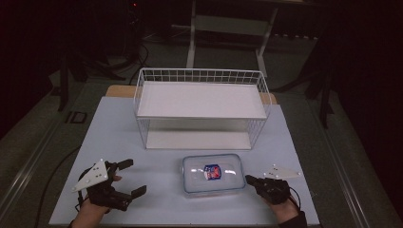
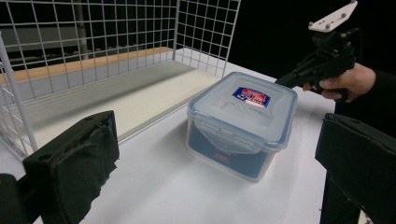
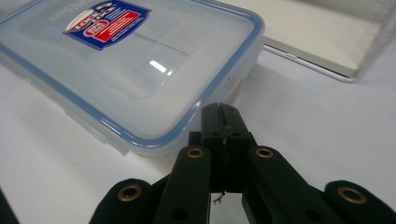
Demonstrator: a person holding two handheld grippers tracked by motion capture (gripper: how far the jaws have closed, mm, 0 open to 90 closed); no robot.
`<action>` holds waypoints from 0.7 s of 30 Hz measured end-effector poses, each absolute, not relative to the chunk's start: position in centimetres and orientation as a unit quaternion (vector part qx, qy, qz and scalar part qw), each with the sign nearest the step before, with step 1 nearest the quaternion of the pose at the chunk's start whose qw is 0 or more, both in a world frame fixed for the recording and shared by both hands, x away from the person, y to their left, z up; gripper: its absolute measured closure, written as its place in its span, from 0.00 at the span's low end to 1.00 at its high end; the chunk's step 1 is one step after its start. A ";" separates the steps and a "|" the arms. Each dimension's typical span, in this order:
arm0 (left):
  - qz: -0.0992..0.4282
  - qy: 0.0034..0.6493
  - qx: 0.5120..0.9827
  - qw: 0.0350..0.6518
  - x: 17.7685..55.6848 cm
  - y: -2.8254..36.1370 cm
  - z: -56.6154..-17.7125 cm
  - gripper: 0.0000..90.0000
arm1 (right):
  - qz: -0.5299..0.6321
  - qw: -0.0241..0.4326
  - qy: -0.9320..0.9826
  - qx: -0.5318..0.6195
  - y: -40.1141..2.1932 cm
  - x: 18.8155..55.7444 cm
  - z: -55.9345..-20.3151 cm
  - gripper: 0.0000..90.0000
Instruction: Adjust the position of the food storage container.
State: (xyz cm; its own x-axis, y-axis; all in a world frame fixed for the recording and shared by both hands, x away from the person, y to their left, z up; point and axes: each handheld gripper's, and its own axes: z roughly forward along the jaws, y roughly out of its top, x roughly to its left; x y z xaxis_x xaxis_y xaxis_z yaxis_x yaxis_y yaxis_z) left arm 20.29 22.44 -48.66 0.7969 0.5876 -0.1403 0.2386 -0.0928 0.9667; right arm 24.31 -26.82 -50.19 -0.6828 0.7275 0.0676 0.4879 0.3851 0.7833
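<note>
Resting on the pale table [image 1: 119,137] in a dark room, left gripper [image 1: 127,178] gapes, right gripper [image 1: 248,179] pinched together.

Left gripper [image 1: 124,178] agape, right gripper [image 1: 249,179] closed

Light: dim room, dark surroundings; worktop [image 1: 142,204] lit from above.
Glare: bright spot on container lid [image 3: 159,66].
Focus: right claw [image 3: 223,122] soft close-up.

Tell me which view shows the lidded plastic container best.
The left gripper view: the container appears whole there, with lid, label, front latch and side wall. The high view gives only its lid from above. The right gripper view shows one lid corner up close, cropped.
</note>
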 end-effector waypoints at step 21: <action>0.138 0.285 0.729 0.607 20.4 22.3 -48.8 0.00 | 0.405 0.133 0.821 0.380 -25.7 25.3 -51.2 1.00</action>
State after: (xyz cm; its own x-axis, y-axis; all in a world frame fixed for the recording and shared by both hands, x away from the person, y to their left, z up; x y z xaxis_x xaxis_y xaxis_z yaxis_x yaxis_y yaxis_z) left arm 20.39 22.28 -48.76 0.7997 0.5828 -0.1440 0.2477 -0.1018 0.9635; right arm 25.25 -25.69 -51.21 -0.6763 0.7310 0.0902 0.5161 0.3829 0.7662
